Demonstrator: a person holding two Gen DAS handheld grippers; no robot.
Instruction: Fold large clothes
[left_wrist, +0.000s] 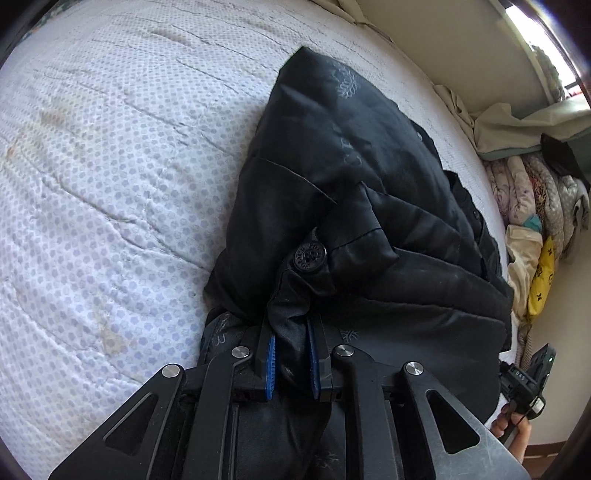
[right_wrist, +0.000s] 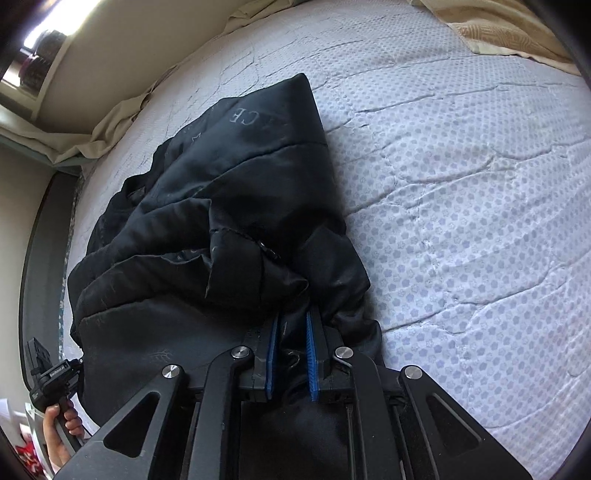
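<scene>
jacket: black, bunched on the mattress, long axis running away from both grippers
left gripper: pinching near hem
right gripper: pinching near hem too, equally close

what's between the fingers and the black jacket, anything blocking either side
Nothing visible. The left gripper and right gripper each already pinch a fold of the black jacket, which lies on the mattress.

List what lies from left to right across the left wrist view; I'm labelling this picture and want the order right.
Mattress → left gripper, shut on black jacket → pile of bedding by the wall.
</scene>
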